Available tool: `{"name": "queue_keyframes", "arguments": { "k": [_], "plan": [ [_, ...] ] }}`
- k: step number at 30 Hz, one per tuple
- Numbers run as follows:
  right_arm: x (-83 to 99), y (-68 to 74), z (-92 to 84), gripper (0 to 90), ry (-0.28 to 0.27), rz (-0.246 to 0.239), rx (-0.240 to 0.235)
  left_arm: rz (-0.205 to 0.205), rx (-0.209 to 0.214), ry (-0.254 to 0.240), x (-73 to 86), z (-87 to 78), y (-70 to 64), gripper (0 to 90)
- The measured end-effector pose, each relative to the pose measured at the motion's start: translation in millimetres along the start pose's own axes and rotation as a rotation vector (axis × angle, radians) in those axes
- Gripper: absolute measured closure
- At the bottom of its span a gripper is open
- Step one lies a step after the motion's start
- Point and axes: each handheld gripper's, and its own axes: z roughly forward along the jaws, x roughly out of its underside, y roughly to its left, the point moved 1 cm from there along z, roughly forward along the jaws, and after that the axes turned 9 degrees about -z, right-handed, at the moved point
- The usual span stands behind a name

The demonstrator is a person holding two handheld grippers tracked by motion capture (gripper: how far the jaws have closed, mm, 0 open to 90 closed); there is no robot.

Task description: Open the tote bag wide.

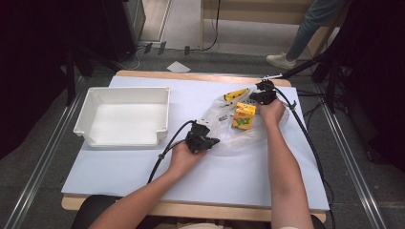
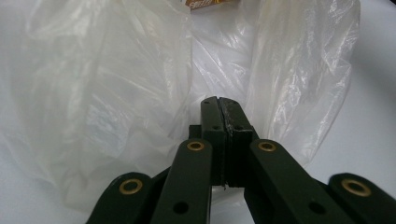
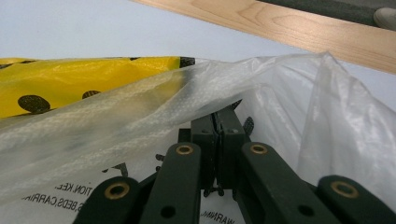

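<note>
1. Two grippers work one clear plastic bag point(image 1: 248, 126) that lies right of centre on the table point(image 1: 143, 167). The left gripper point(image 1: 206, 141) is at the bag's near-left edge and the right gripper point(image 1: 262, 97) at its far-right edge.
2. Left gripper: in the left gripper view its jaws are pressed together, with bag film point(image 2: 140, 93) gathered at the tips, so it looks pinched on the near edge. I cannot see film between the pads themselves.
3. Right gripper: in the right gripper view its jaws also stand together, with a fold of the bag point(image 3: 233, 88) draped over the tips. It seems to hold the far edge, likely so the two grips pull the mouth apart or keep the bag taut.
4. Contents: a yellow packet point(image 1: 236, 94) with black spots lies at the bag's far end, just left of the right gripper. An orange and green carton point(image 1: 243, 116) sits near the middle, in or on the bag; which I cannot tell.
5. Tray: a white tray point(image 1: 86, 109) stands empty on the far-left part of the table, well apart from the bag. It is probably where the items are meant to go.
6. Holding opposite edges keeps the thin film from sliding or collapsing on the goods.
</note>
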Motion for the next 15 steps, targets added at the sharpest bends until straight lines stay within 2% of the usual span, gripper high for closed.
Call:
{"name": "queue_keyframes", "arguments": {
  "k": [10,15],
  "plan": [
    [-0.4,-1.7,1.7,89.7,-0.012,0.012,0.015,-0.008,0.003,-0.008,1.2,0.3,-0.7,89.7],
    [-0.9,-1.5,2.4,89.0,-0.014,0.026,0.026,0.004,0.004,-0.006,0.9,0.8,-0.9,89.6]
  ]
}}
